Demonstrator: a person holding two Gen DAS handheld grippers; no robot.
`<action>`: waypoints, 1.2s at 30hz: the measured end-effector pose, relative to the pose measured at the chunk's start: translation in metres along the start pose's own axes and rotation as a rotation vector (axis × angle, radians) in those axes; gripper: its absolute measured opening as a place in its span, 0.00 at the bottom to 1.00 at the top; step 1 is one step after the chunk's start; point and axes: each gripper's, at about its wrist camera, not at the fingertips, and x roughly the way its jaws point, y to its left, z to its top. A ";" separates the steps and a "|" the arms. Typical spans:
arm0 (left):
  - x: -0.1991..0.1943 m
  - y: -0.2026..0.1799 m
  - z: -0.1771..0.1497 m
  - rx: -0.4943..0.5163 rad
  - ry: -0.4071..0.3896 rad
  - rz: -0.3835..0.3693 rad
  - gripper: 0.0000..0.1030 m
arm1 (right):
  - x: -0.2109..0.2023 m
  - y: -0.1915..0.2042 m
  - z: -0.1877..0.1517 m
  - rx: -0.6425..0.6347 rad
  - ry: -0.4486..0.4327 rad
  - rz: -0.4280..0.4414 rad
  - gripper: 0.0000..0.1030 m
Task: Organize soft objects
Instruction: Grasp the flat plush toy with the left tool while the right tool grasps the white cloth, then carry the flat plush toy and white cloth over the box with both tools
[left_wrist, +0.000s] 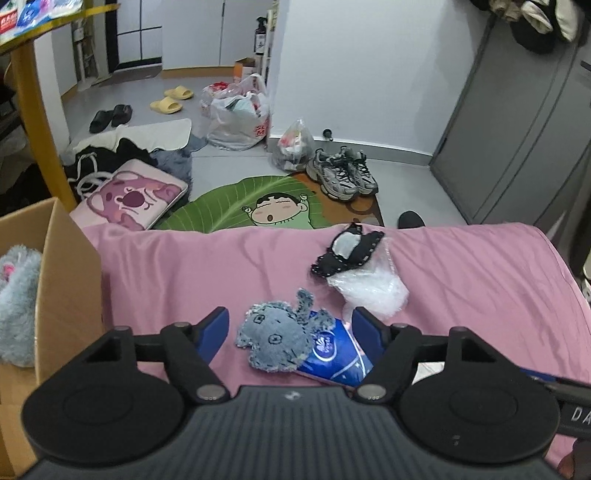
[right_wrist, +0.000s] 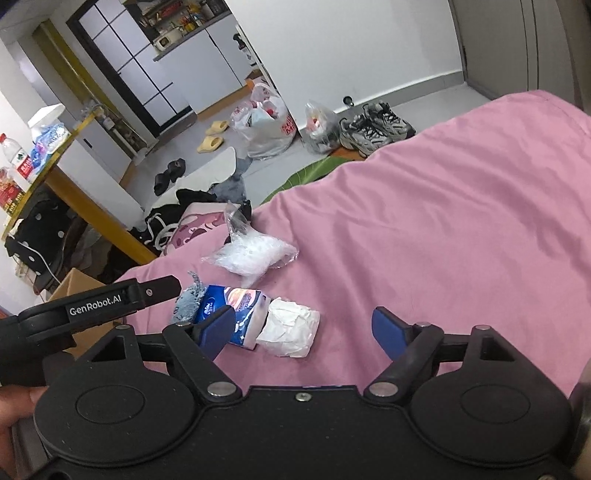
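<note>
Left gripper (left_wrist: 288, 332): jaws spread, nothing pinched; blue pads either side of grey plush, not touching it. Also seen from right wrist cam as black arm (right_wrist: 110, 299) coming in from left edge.
Right gripper (right_wrist: 304, 328): jaws spread, nothing pinched; left pad just in front of blue tissue pack, right pad over bare sheet.
Grey plush (left_wrist: 275, 338): small, denim-grey, stitched face up, flat on pink sheet btwn left gripper's pads; lower right edge overlaps tissue pack. In right cam only a fuzzy corner (right_wrist: 188, 301) shows behind pack.
Tissue pack (left_wrist: 334, 356): blue, lying flat, partly under plush. Right cam (right_wrist: 236, 310): open end w/ white tissue (right_wrist: 290, 326) sticking out toward right.
Clear plastic bag (left_wrist: 369, 288): crumpled, on sheet beyond tissue pack, near but apart from it; also (right_wrist: 255, 253).
Black-and-white fabric item (left_wrist: 347, 247): dark w/ dotted trim, touching far edge of plastic bag; type unclear.
Pink sheet (left_wrist: 184, 266): covers bed, wrinkled; all above items on it.
Cardboard box (left_wrist: 62, 266): at left edge of bed, open top; fluffy grey-blue plush (left_wrist: 16, 302) inside.
Floor beyond bed: leaf-shaped cartoon mat (left_wrist: 258, 206), pink cushion (left_wrist: 133, 199), grey sneakers (left_wrist: 343, 173), plastic bags (left_wrist: 240, 114), yellow slippers (left_wrist: 171, 99), black slippers (left_wrist: 110, 116).
Hand (right_wrist: 14, 410): bit of it at lower left of right cam.
</note>
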 end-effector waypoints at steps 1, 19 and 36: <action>0.003 0.001 0.000 -0.008 0.003 0.001 0.70 | 0.003 0.000 0.000 0.003 0.008 0.000 0.78; 0.044 0.018 -0.012 -0.066 0.057 0.037 0.68 | 0.045 0.015 -0.003 0.022 0.107 -0.018 0.61; 0.008 0.011 -0.017 -0.058 0.037 -0.066 0.24 | 0.020 0.019 -0.006 -0.004 0.079 -0.037 0.48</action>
